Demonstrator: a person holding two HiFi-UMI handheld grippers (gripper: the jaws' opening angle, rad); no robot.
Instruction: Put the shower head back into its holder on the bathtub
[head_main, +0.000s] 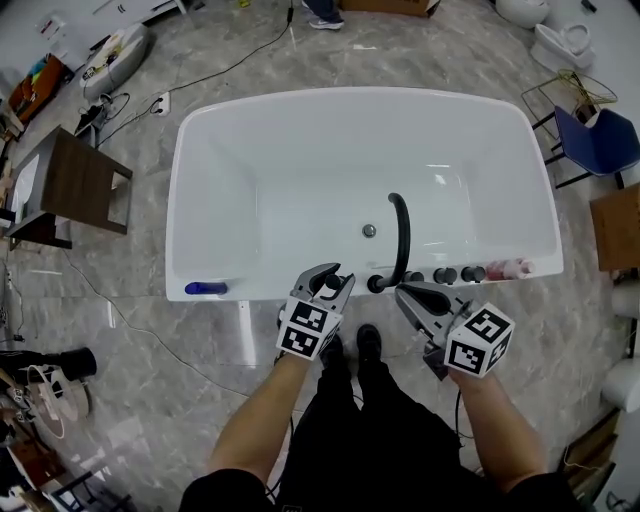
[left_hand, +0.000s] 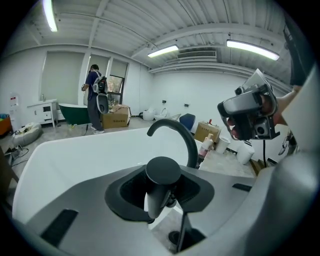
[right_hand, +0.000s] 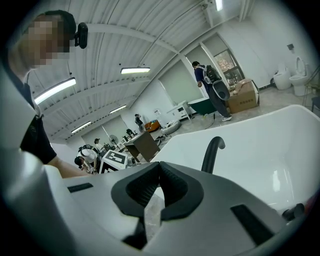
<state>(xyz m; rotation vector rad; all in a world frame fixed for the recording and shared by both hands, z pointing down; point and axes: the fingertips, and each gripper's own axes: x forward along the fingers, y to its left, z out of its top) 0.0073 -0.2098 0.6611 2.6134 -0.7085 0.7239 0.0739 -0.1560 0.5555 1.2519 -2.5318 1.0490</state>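
While the left gripper (head_main: 328, 282) hangs over the near rim of the white bathtub (head_main: 215, 130), the shower head (left_hand: 162, 174) stands between its 2 jaws. The jaws are about half apart and closed against the shower head, so it is held. In the left gripper view it is matte black all over: a round, flat-faced disc on top of a short, thick cylindrical handle that runs down through the dark hollow of the pads. The disc tilts a little toward the camera, and its face is smooth, with no holes that I can make out. A thin dark line drops from below the handle toward the bottom of that view; I cannot tell whether it is the hose.

In the head view the shower head shows only as a small round shape between the jaw tips, just left of the foot of the black curved spout (head_main: 401, 235), which arches out over the tub's basin. To the right of the spout's foot, a row of dark round fittings (head_main: 445, 275) sits along the same rim. I cannot tell which of them is the holder.

The right gripper (head_main: 408, 293) is just right of the spout's foot, jaws pressed together with nothing between them.
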